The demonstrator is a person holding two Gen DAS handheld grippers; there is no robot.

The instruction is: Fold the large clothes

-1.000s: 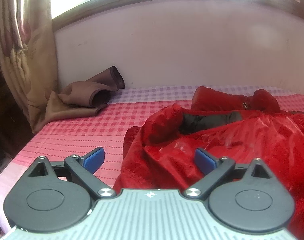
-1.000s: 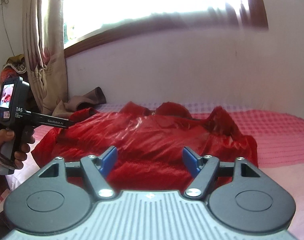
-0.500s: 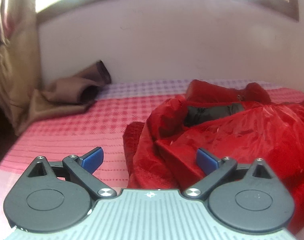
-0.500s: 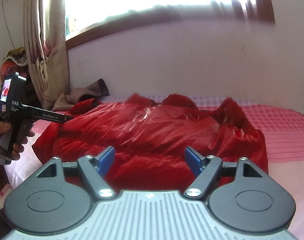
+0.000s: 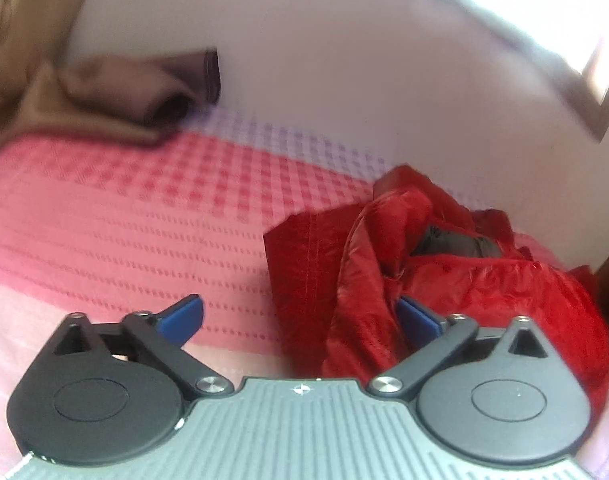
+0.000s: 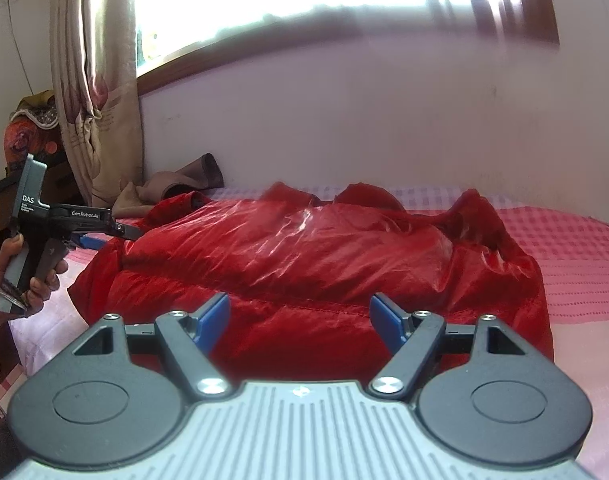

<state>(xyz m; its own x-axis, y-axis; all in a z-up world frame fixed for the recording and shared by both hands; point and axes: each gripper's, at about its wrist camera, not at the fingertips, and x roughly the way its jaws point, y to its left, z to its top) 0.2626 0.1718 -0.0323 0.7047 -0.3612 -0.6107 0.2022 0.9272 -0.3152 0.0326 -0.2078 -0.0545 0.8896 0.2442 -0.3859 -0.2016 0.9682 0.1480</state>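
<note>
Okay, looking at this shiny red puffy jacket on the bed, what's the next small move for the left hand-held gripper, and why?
Probably ease the left hand-held gripper forward and close on the near edge of the shiny red puffy jacket. Its jaws stand open, and crumpled jacket fabric already lies against its right blue pad, not yet pinched.

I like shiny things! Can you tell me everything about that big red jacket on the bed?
The red jacket is puffy, made of shiny, crinkly fabric with stitched seams. A dark grey lining shows inside one opening. It lies unfolded and rumpled on the pink checked bedcover. The left tool is open at its edge; whether it touches the fabric is unclear.
</note>
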